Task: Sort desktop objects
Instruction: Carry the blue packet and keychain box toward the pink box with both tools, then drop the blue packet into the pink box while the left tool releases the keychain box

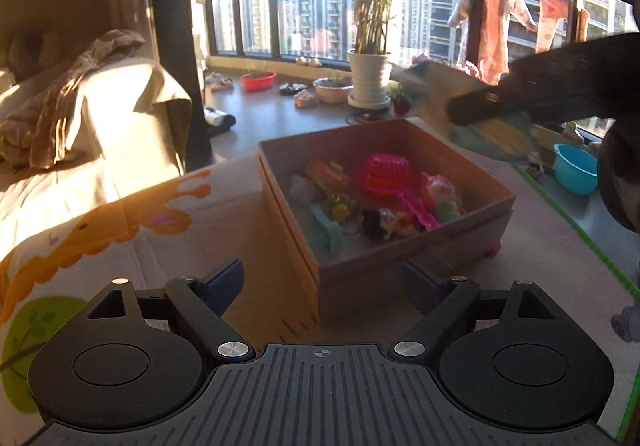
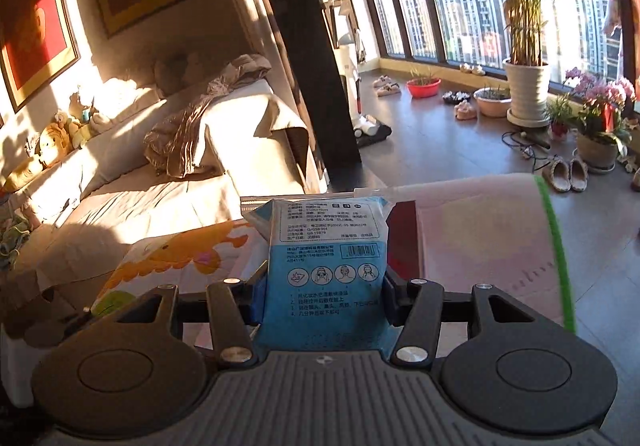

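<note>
Sitting just ahead of the left gripper (image 1: 322, 280), the cardboard box (image 1: 416, 246) was the largest thing in play, its near corner falling between the two wide-spread fingers, which held nothing and touched nothing; the box looked stiff but thin-walled, best taken by a rim rather than squeezed across a wall. Inside it, well beyond the fingertips, lay a jumble of small plastic toys, a pink toy basket (image 1: 384, 174) uppermost, a teal plastic piece (image 1: 326, 232) nearer the front wall; these seemed light, hard and a little slippery. Beyond the box, up and to the right of the fingers, the dark shape of the other gripper crossed the left view, blurred. The right gripper (image 2: 322, 296) was closed on a blue packet (image 2: 326, 266), the fingers pressing its two long edges at about mid-height, the packet standing upright between them and rising clear past the tips. It appeared a soft, sealed film pouch, light, glossy and liable to slide or buckle, so a grip low across its flat body, where it was taken, looked the soundest hold
</note>
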